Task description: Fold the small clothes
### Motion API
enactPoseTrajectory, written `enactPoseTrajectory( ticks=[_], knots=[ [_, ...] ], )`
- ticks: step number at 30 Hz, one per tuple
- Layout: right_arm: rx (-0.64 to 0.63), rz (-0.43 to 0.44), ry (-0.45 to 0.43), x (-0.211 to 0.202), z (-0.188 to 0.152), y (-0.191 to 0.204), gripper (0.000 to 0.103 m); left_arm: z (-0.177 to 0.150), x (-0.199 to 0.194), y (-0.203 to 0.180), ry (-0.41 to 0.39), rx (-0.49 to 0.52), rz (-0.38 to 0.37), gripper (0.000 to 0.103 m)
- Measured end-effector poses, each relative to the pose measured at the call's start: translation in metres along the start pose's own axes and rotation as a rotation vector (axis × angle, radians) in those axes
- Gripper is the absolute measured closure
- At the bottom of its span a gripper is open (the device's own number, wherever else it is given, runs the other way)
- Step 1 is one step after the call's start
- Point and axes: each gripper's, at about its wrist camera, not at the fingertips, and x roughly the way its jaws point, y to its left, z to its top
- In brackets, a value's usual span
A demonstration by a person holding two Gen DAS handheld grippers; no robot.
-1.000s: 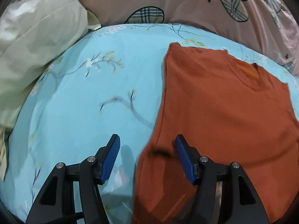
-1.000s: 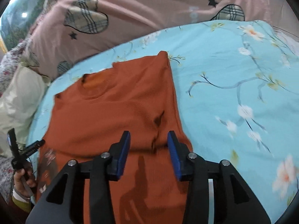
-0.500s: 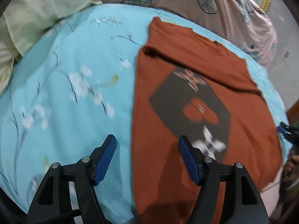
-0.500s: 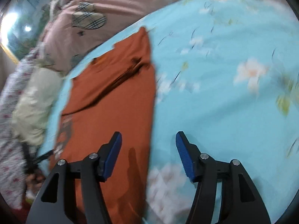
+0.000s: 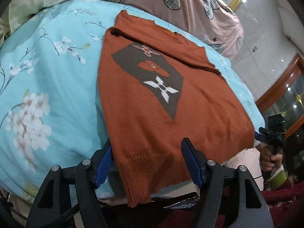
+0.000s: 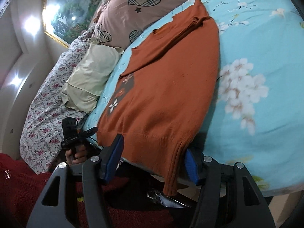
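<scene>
An orange-brown knit sweater (image 5: 152, 110) with a dark patch and white flower motif lies flat on the light blue floral bedsheet (image 5: 47, 79); its far part is folded over. Its ribbed hem hangs over the near bed edge. My left gripper (image 5: 148, 163) is open, its blue pads astride the hem's left corner. The sweater also shows in the right wrist view (image 6: 167, 95). My right gripper (image 6: 153, 161) is open around the hem's right corner. The left gripper shows there at the left (image 6: 76, 138).
A pink quilt with plaid hearts (image 5: 171, 3) lies along the far side of the bed. A pale yellow pillow (image 6: 91, 76) and a flowered blanket (image 6: 43, 110) lie beside the sweater. Red carpet (image 6: 19, 186) lies below the bed edge.
Both grippers have pulled back from the sweater's far part to its hem at the near bed edge. The right jaws have widened. The far part now lies folded over.
</scene>
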Motion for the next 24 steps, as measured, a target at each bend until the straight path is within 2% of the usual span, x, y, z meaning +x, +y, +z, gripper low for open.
enactPoseTrajectory(
  ticks=[4, 9, 10, 11, 14, 18, 20, 21, 22, 24],
  knots=[
    [-0.023, 0.002, -0.007, 0.003, -0.011, 0.003, 0.043, -0.004, -0.004, 0.001, 0.002, 0.009, -0.007, 0.043],
    [-0.004, -0.001, -0.007, 0.004, -0.018, 0.0, 0.052, -0.006, -0.006, 0.01, 0.009, 0.003, -0.038, 0.051],
    [-0.004, -0.007, -0.007, 0.004, -0.017, 0.0, 0.055, -0.007, -0.007, 0.01, 0.01, 0.006, -0.043, 0.055],
    [-0.003, -0.017, -0.006, 0.006, -0.016, 0.0, 0.062, -0.008, -0.007, 0.009, 0.013, 0.011, -0.045, 0.06],
    [0.01, -0.01, -0.017, 0.004, -0.013, -0.002, 0.071, -0.012, -0.006, 0.008, 0.009, 0.01, -0.036, 0.075],
    [0.044, 0.006, -0.042, -0.001, -0.013, -0.011, 0.071, -0.015, -0.002, 0.008, 0.021, -0.006, -0.055, 0.075],
    [0.047, -0.004, -0.04, 0.0, -0.015, -0.012, 0.081, -0.016, -0.002, 0.007, 0.022, 0.0, -0.053, 0.076],
    [0.042, -0.015, -0.038, 0.0, -0.016, -0.01, 0.086, -0.016, -0.002, 0.006, 0.02, 0.006, -0.044, 0.079],
    [0.033, -0.023, -0.033, -0.001, -0.017, -0.008, 0.094, -0.017, -0.003, 0.005, 0.019, 0.011, -0.038, 0.093],
    [0.022, -0.021, -0.044, -0.005, -0.017, -0.003, 0.095, -0.017, -0.004, 0.005, 0.015, 0.015, -0.023, 0.098]
  ],
)
